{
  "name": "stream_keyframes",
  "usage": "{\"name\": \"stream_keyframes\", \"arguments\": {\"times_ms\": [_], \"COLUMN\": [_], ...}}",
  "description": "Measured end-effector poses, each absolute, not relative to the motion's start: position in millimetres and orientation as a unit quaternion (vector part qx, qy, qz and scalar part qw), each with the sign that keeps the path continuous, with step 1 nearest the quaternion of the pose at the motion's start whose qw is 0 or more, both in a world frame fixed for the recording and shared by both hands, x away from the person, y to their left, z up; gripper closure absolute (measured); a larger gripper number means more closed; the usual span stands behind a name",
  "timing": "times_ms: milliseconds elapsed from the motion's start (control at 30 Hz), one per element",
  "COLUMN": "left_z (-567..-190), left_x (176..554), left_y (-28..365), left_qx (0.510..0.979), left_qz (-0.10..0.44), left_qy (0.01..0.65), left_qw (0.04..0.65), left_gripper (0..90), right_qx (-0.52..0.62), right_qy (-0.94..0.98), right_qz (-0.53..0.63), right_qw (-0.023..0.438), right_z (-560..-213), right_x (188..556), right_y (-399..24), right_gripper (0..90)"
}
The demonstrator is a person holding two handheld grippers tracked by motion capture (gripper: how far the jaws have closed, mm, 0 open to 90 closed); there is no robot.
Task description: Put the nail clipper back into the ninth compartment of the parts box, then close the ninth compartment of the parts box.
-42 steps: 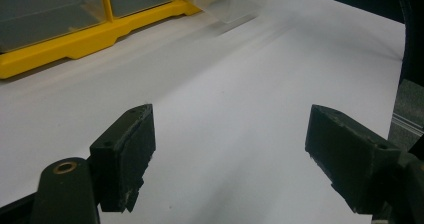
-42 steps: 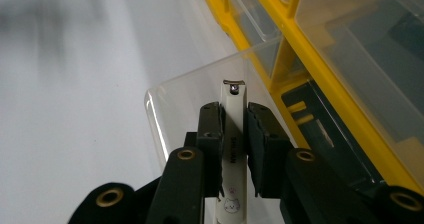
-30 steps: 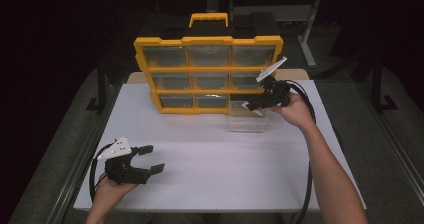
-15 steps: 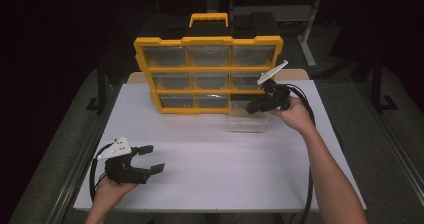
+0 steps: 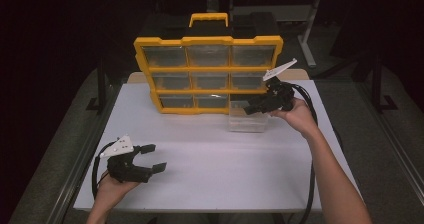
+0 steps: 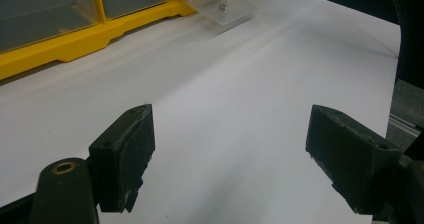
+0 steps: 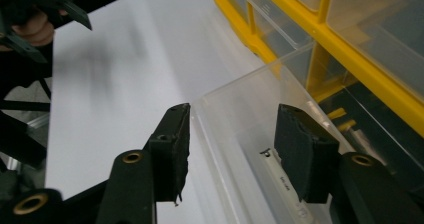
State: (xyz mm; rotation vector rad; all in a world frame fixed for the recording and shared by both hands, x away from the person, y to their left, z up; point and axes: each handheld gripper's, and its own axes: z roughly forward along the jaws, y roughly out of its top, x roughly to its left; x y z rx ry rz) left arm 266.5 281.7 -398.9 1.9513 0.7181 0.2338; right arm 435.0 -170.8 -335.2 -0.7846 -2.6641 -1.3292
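The white table (image 5: 210,149) is carrying a yellow organizer case (image 5: 207,74) that is standing upright near its far edge, showing 9 clear compartments in 3 rows of 3. 8 of them are looking filled with their bins, while the bottom-right slot is standing empty and dark in the right gripper view. Its clear bin (image 5: 247,118) is sitting on the table just in front of that slot, touching or nearly touching the case's lower right corner, so the pulling-out part is looking done.

The right gripper (image 5: 252,108) is hovering at the bin's rim, and its jaws have just been opening. They are standing apart astride the bin's near wall (image 7: 235,134), 1 jaw outside and 1 inside, with the pads not pressing on the plastic, so the bin is judged released. Something small is lying on the bin's floor (image 6: 222,5), too blurred to identify.

The left gripper (image 5: 152,158) is resting low at the table's near-left corner, well apart from the bin, jaws wide open on nothing.

What is left probably concerns the bin's contents or moving the bin elsewhere; the pictures are not settling which.
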Motion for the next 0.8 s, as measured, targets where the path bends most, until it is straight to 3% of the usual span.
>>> {"name": "stream_keyframes", "arguments": {"times_ms": [267, 800], "left_z": [-399, -398], "left_x": [267, 265], "left_y": [280, 279], "left_qx": [0.809, 0.812], "left_qz": [0.094, 0.096], "left_qy": [0.297, 0.294], "left_qw": [0.499, 0.495], "left_gripper": [19.5, 19.3], "right_qx": [-0.264, -0.242], "right_qy": [-0.855, -0.858], "right_qz": [-0.445, -0.453], "right_qw": [0.03, 0.022], "right_z": [-331, -333], "right_x": [422, 393], "right_y": [-176, -172], "right_gripper": [32.6, 29.6]}}
